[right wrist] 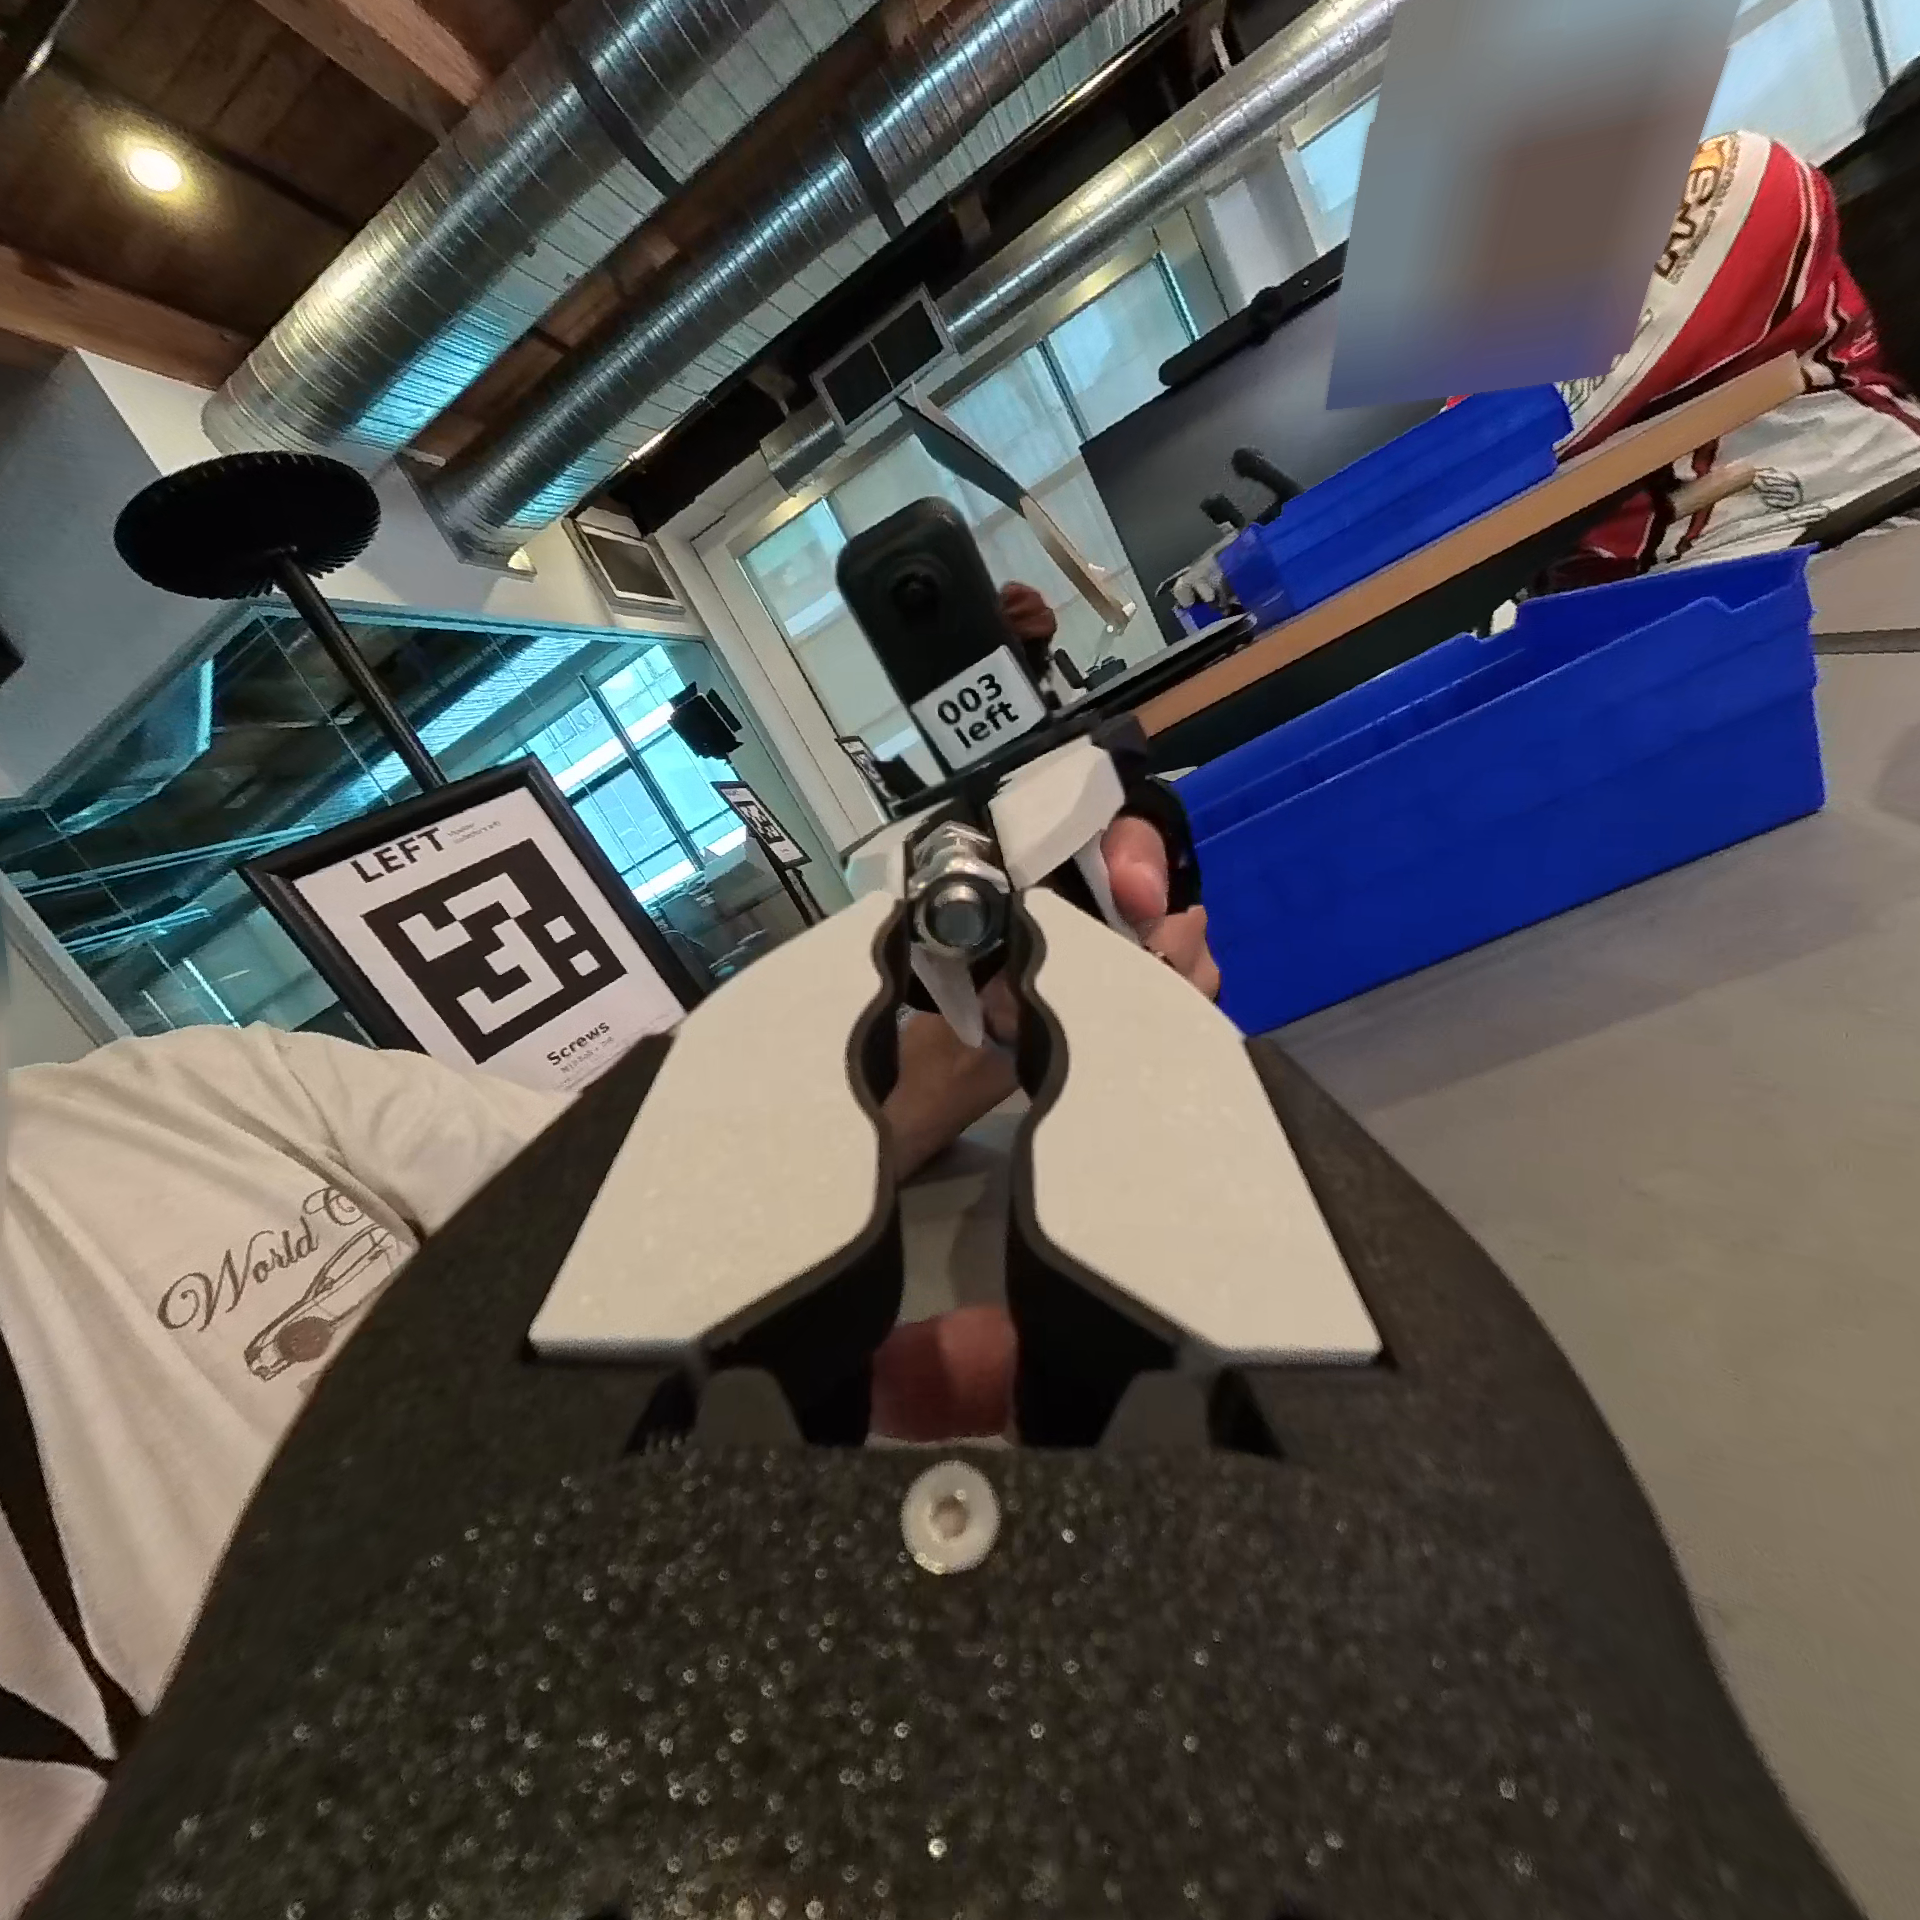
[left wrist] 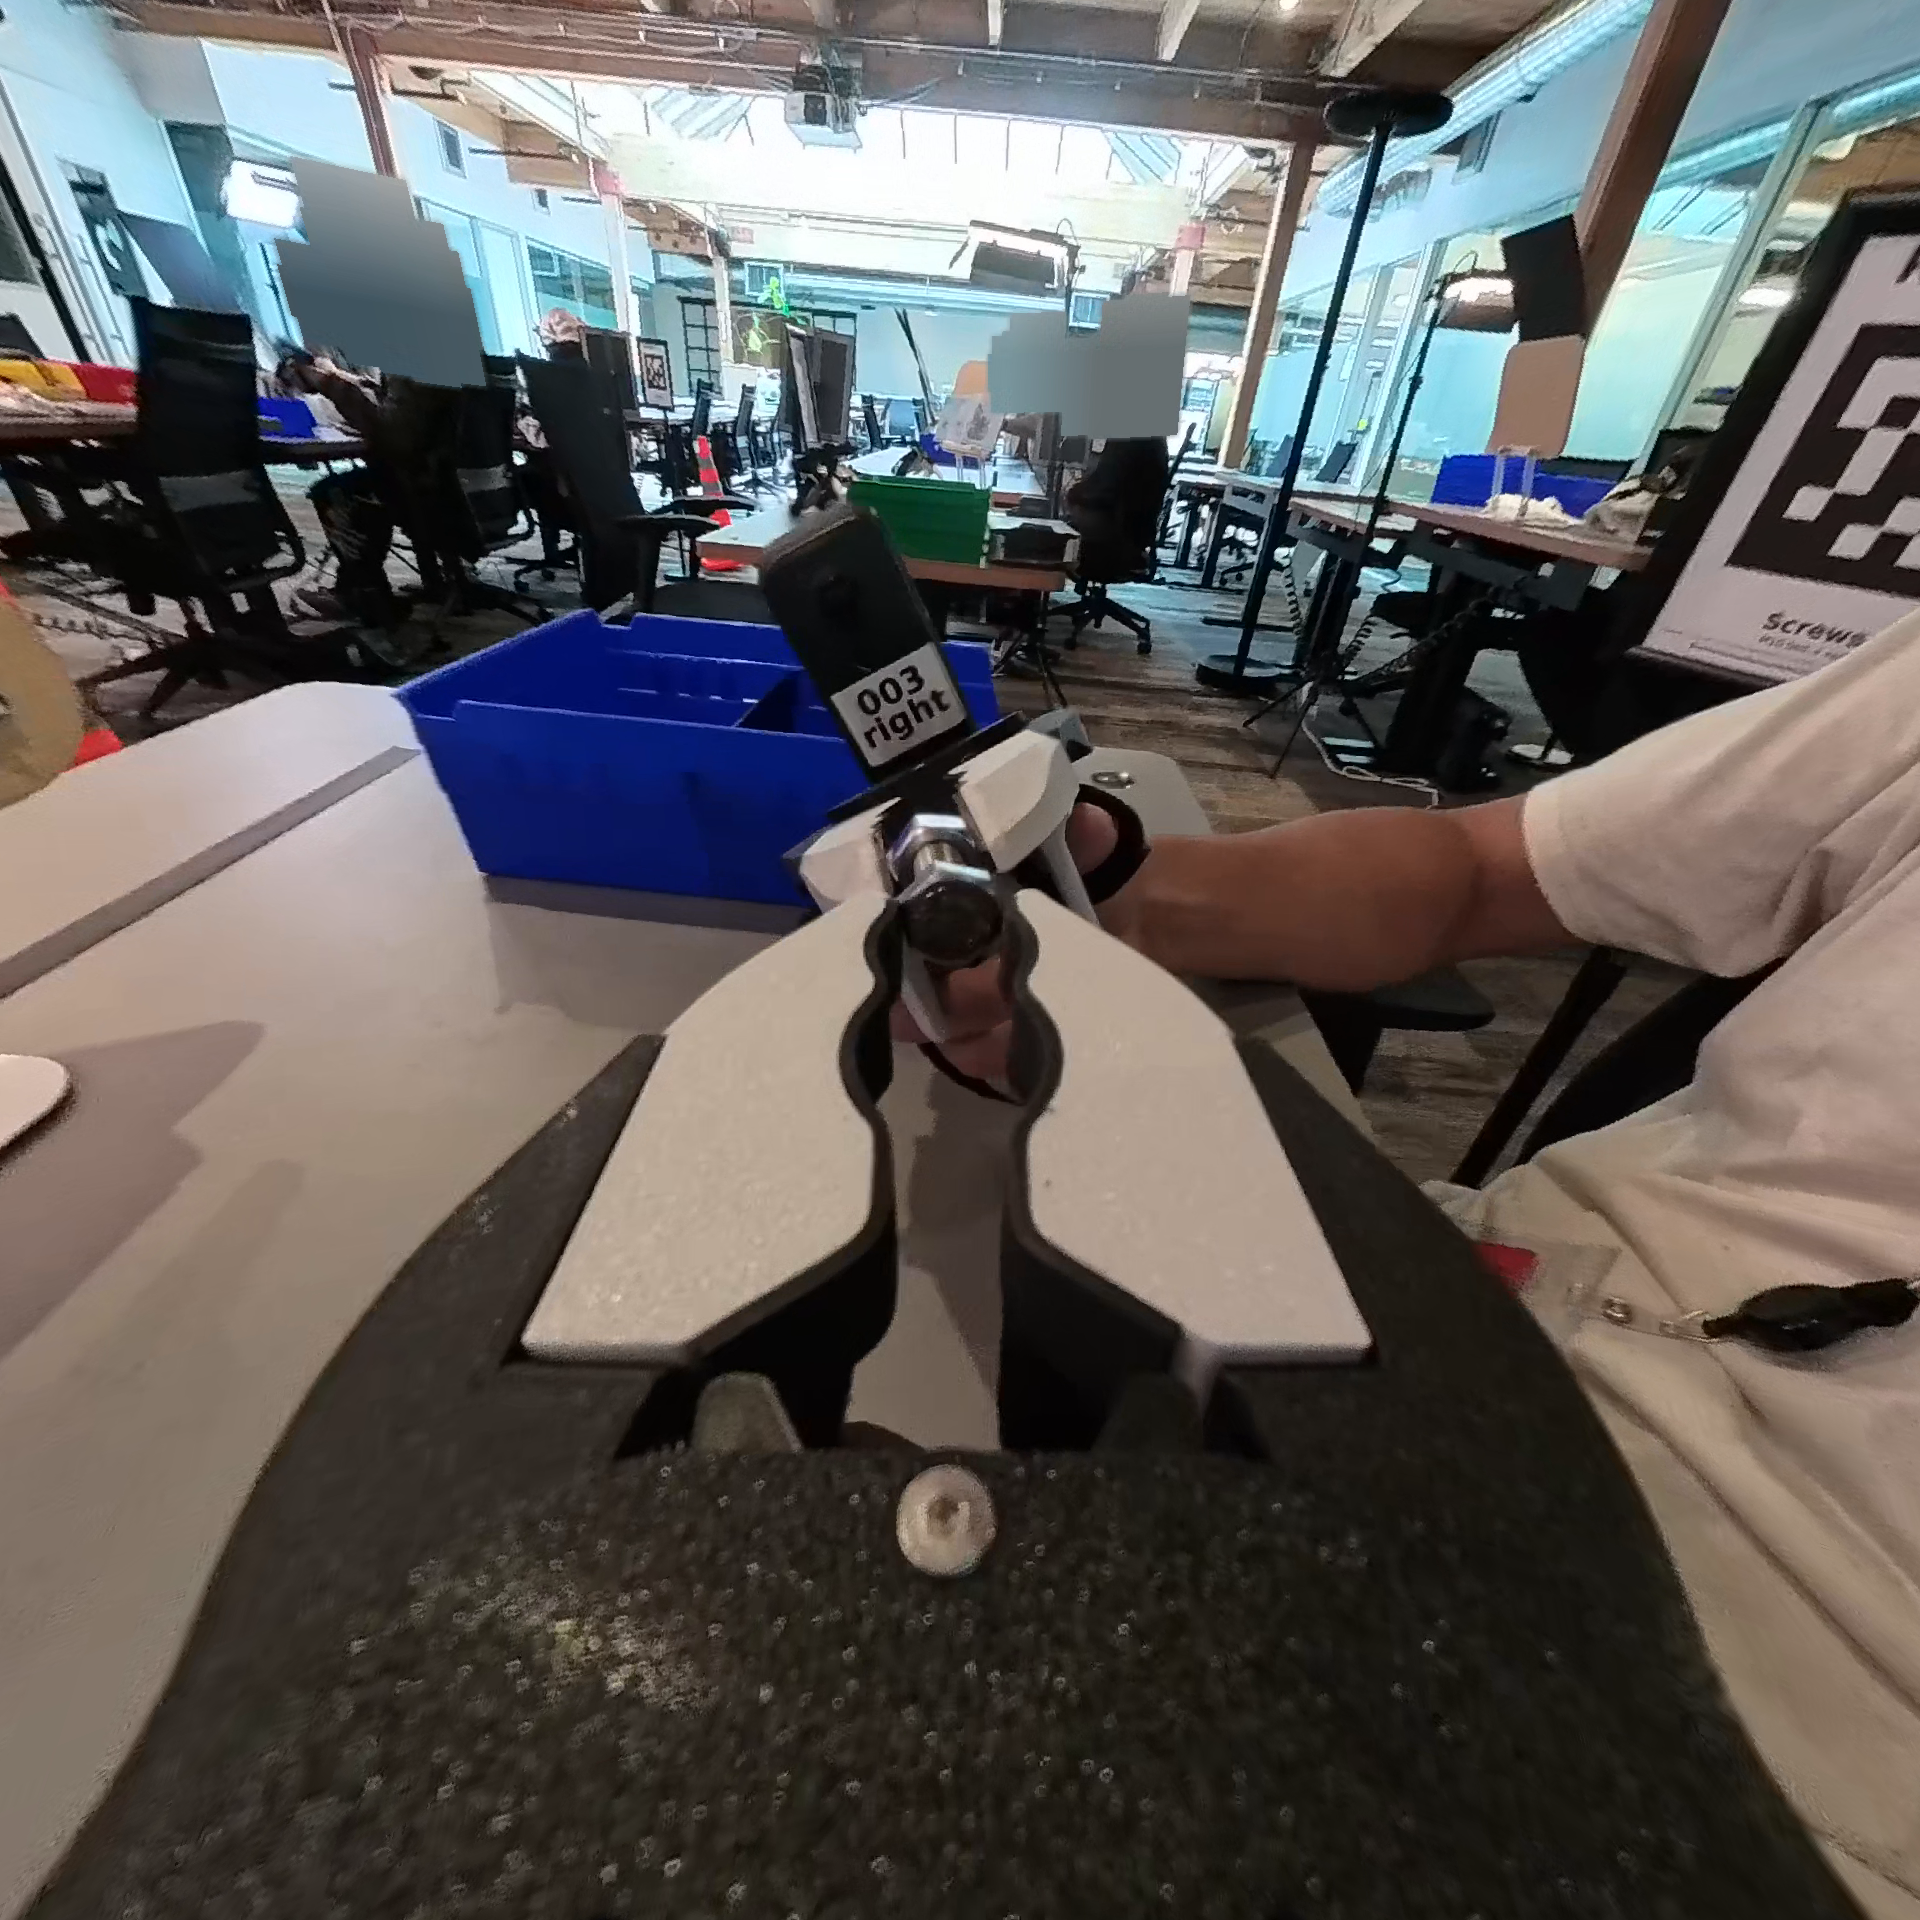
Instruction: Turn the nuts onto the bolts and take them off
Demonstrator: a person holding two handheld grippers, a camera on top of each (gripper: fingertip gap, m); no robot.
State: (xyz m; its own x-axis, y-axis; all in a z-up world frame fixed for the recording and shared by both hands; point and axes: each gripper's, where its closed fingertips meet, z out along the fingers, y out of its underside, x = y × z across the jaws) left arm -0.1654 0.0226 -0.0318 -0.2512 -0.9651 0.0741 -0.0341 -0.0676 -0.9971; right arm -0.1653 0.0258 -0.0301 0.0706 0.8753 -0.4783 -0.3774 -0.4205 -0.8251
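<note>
A steel bolt [left wrist: 951, 923] with a nut on it is held in the air between my two grippers, which face each other tip to tip. In the left wrist view my left gripper [left wrist: 951, 935] is shut on the bolt's dark head end. The right gripper's white fingers [left wrist: 1023, 795] close around the far end, where a nut [left wrist: 932, 844] sits on the shank. In the right wrist view my right gripper [right wrist: 956, 928] is shut on a hex nut [right wrist: 956, 920] at the threaded end. The left gripper's finger [right wrist: 1049, 810] shows behind it.
A blue divided bin [left wrist: 644, 769] stands on the grey table [left wrist: 312, 935] just behind the grippers; it also shows in the right wrist view [right wrist: 1507, 790]. A framed marker sign [right wrist: 488, 914] stands beside the person in a white shirt [left wrist: 1714, 935]. Office chairs and desks lie beyond. The grippers are tip to tip, or close to it.
</note>
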